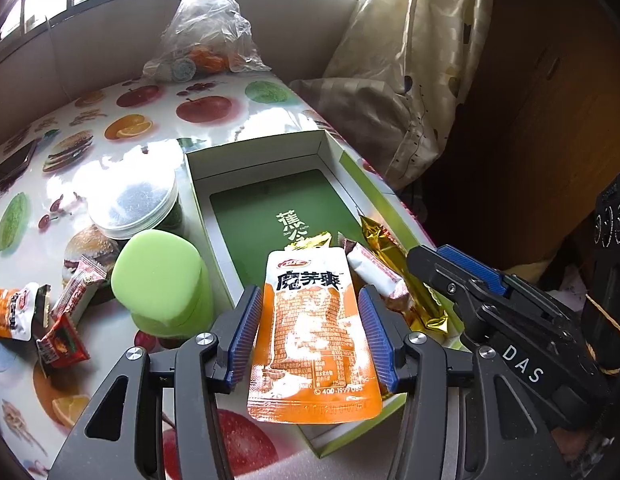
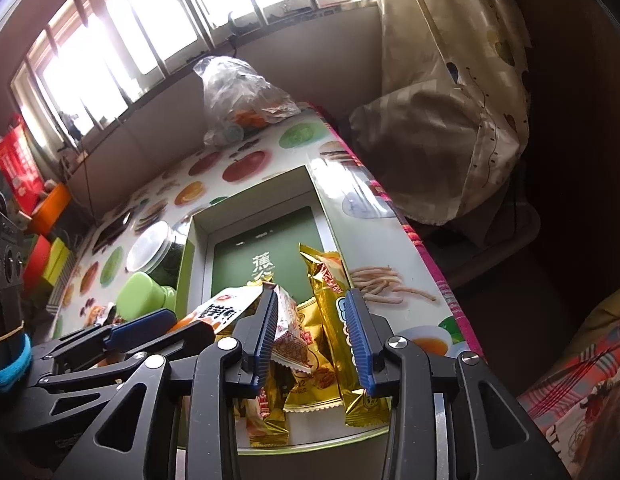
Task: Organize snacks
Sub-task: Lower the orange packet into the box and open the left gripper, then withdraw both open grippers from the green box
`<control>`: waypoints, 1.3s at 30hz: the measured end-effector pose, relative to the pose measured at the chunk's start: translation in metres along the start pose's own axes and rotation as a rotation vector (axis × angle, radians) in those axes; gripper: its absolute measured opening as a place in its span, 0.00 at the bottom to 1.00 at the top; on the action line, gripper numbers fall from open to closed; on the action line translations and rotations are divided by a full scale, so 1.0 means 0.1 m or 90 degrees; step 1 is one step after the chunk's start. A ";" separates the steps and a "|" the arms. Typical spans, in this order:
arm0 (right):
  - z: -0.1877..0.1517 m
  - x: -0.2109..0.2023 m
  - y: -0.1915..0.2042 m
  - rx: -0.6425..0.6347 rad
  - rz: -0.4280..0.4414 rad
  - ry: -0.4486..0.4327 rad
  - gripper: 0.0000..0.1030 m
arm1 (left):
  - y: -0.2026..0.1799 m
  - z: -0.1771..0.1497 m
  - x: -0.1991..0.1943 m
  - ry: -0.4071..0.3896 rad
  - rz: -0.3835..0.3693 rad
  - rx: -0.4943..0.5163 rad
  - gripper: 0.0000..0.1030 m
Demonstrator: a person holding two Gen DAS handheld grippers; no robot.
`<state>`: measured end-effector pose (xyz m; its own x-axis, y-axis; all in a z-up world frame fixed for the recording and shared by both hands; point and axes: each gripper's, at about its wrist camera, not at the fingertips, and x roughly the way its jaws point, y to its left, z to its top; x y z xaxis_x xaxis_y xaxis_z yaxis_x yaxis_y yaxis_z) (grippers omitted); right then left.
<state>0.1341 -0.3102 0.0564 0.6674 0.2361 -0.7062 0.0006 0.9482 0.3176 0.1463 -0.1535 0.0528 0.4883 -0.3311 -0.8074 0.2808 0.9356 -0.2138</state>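
left gripper (image 1: pixel 308 340) pinches a flat orange-and-white foil snack pouch (image 1: pixel 312 336) by its side edges over the green-lined white cardboard box (image 1: pixel 266 216); light, limp, slippery; right gripper (image 2: pixel 310 338) spread open.

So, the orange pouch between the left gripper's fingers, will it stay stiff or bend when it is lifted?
The orange pouch looks like a flat, soft, glossy foil sachet, so it would probably sag at the free ends and may slip. It seems thin and likely light. The left gripper flanks it; whether the pads press it is unclear.

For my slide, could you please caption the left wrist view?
Left hand-held gripper brackets an orange snack pouch over the green-lined box.
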 end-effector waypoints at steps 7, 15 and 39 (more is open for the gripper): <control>-0.04 -0.19 0.10 -0.006 0.002 -0.020 0.33 | 0.03 -0.07 -0.22 -0.026 0.002 0.000 0.51; -0.13 -0.39 0.29 -0.023 0.005 -0.038 0.33 | 0.10 -0.19 -0.51 -0.056 0.011 -0.006 0.51; -0.43 -0.56 0.81 -0.061 0.035 -0.052 0.34 | 0.38 -0.59 -1.01 -0.115 0.048 -0.020 0.51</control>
<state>0.0644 -0.2377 0.0943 0.7228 0.2746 -0.6341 -0.1066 0.9510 0.2903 0.0587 -0.0769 0.0939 0.6477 -0.2744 -0.7108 0.2132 0.9609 -0.1766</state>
